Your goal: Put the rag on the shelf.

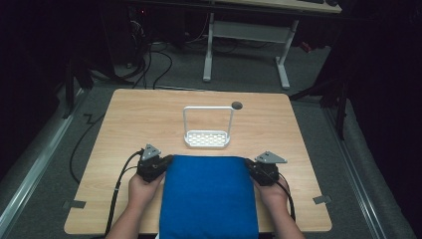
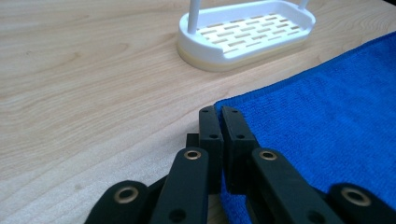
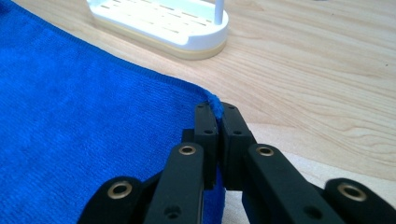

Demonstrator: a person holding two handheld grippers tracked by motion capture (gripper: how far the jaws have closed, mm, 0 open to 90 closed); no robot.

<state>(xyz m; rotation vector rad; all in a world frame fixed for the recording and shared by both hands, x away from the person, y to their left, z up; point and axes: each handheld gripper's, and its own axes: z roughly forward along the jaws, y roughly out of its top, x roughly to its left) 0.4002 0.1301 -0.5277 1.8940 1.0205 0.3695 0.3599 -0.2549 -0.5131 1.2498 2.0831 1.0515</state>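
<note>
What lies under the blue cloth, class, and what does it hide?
The blue cloth lies on the wooden table, hanging over its near edge. Whatever lies beneath it is covered and cannot be seen.

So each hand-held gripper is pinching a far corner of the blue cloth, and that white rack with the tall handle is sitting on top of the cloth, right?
Not quite. The white rack stands on the bare wooden table, beyond the blue cloth and apart from it, as the high view shows. The rest holds: the left hand-held gripper and right hand-held gripper each pinch a far corner.

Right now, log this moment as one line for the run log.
left tongs: shut on cloth far-left corner | right tongs: shut on its far-right corner | cloth: flat on table | rack: beyond cloth
</note>
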